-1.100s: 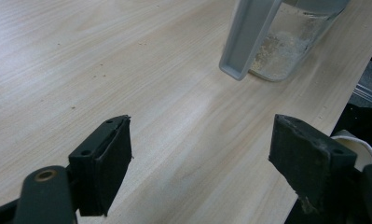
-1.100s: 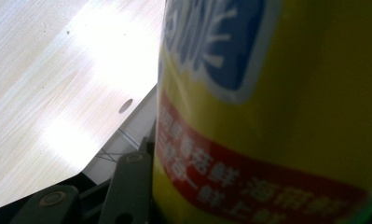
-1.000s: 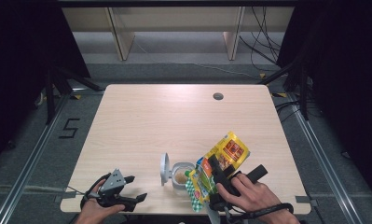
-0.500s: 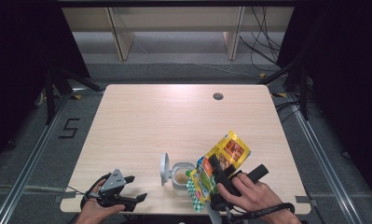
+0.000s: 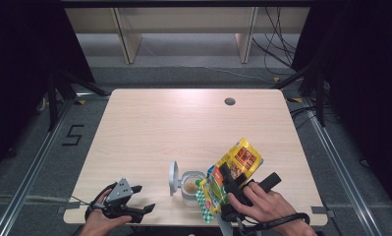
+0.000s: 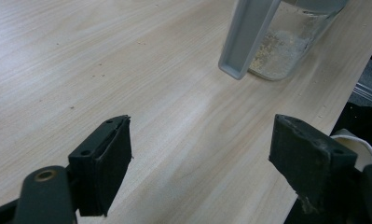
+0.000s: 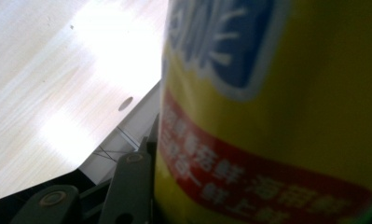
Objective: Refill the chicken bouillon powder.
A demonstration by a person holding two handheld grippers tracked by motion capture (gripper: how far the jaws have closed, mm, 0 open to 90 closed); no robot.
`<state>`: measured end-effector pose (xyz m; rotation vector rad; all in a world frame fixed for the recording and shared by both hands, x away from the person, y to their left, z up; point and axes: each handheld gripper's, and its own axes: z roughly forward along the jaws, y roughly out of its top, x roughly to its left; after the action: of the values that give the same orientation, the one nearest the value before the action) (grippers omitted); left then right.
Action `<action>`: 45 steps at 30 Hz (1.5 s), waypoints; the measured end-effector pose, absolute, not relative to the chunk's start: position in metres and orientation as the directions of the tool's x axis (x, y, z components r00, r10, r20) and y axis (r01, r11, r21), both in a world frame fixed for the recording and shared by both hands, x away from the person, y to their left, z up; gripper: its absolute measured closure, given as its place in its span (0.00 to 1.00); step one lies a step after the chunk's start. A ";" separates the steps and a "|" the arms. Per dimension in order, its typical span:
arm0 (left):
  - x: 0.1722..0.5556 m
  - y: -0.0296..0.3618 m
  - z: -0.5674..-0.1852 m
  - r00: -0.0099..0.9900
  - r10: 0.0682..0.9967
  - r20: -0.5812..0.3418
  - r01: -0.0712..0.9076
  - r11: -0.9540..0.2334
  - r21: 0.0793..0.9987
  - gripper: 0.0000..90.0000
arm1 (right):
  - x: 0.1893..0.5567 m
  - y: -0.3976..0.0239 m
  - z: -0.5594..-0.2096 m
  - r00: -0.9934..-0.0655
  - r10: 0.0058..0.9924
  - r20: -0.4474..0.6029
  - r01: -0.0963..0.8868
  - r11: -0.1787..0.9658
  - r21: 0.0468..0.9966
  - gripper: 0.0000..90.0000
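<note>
A yellow snack bag (image 5: 233, 169) with red and blue print is tilted over a clear jar (image 5: 191, 184) near the table's front edge; my right gripper (image 5: 229, 183) is shut on the bag. Up close in the right gripper view the bag (image 7: 277, 112) presses against one jaw. The jar holds a little pale powder, and its grey lid (image 5: 174, 178) stands flipped open on its left side. My left gripper (image 5: 143, 206) rests open at the front left, nothing between its jaws. In the left gripper view the jar (image 6: 291, 42) and lid (image 6: 246, 37) lie ahead of the open left gripper (image 6: 202, 158).
The wooden table (image 5: 183, 128) has a round cable hole (image 5: 229, 101) at the far right. A white paper cup rim (image 6: 356, 147) shows below the table's edge in the left gripper view. Shelving and cables stand beyond the far edge.
</note>
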<state>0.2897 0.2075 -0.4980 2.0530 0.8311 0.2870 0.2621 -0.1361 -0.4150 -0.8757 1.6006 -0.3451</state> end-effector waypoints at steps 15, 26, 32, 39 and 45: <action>0.290 0.209 -0.497 0.760 0.645 -0.084 0.437 -0.411 0.800 0.22 | 0.263 -0.135 -0.412 0.005 -0.714 -0.701 -0.361 0.652 -0.667 0.69; 0.290 0.208 -0.497 0.761 0.643 -0.083 0.436 -0.412 0.800 0.22 | 0.262 -0.136 -0.411 0.017 -0.715 -0.698 -0.362 0.647 -0.671 0.70; 0.291 0.209 -0.497 0.761 0.643 -0.084 0.437 -0.412 0.800 0.22 | 0.260 -0.137 -0.408 0.025 -0.733 -0.680 -0.357 0.629 -0.691 0.70; 0.290 0.208 -0.497 0.760 0.645 -0.086 0.438 -0.411 0.799 0.22 | 0.260 -0.136 -0.407 0.038 -0.740 -0.671 -0.371 0.614 -0.697 0.70; 0.291 0.208 -0.497 0.760 0.644 -0.084 0.437 -0.411 0.800 0.22 | 0.260 -0.138 -0.407 0.035 -0.745 -0.666 -0.361 0.612 -0.703 0.70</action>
<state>0.2905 0.2084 -0.4973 2.0704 0.8097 0.2966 0.2597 -0.1381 -0.4066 -0.9520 1.5713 -0.3773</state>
